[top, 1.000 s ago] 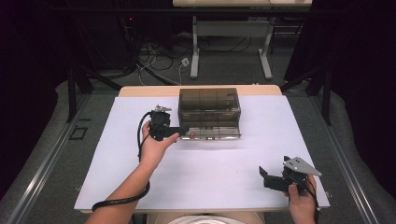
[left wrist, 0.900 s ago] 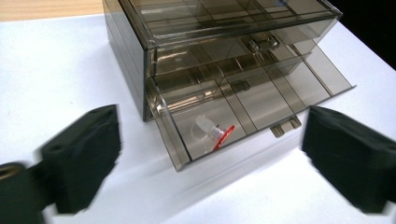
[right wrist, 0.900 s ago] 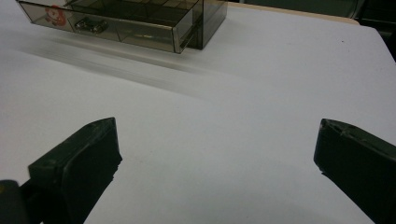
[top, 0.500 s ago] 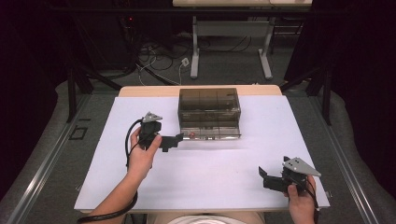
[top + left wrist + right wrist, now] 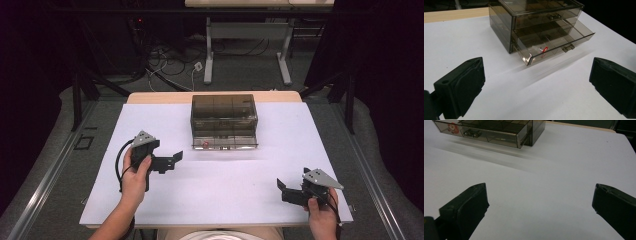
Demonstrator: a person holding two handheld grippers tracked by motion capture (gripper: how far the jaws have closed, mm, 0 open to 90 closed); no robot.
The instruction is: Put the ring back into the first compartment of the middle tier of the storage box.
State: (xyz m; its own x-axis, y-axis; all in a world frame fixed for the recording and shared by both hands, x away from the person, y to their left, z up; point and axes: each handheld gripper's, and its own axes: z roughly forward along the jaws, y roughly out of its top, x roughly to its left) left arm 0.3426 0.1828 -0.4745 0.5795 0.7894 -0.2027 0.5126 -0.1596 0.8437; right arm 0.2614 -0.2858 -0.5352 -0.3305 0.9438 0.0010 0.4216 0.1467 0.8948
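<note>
- Drawer unit (image 5: 223, 120): smoky clear plastic, standing at the far middle of the white worktop (image 5: 220, 195).
- Lower drawer (image 5: 554, 42): pulled part-way out toward the near side, with a small red-marked item (image 5: 544, 49) lying inside at its front wall. Upper drawer (image 5: 544, 15): flush with the case.
- Progress, as judged: the opening of the lower drawer looks done; whatever follows, taking the item out or pushing the drawer shut, is left to do.
- Left gripper (image 5: 176, 159): near and left of the unit, well apart from it; jaws spread wide, holding nothing and touching nothing; they point right toward the open drawer.
- Right gripper (image 5: 281, 190): at the near right corner of the worktop, well apart from the unit; jaws wide, empty, clear of the surface ahead.
</note>
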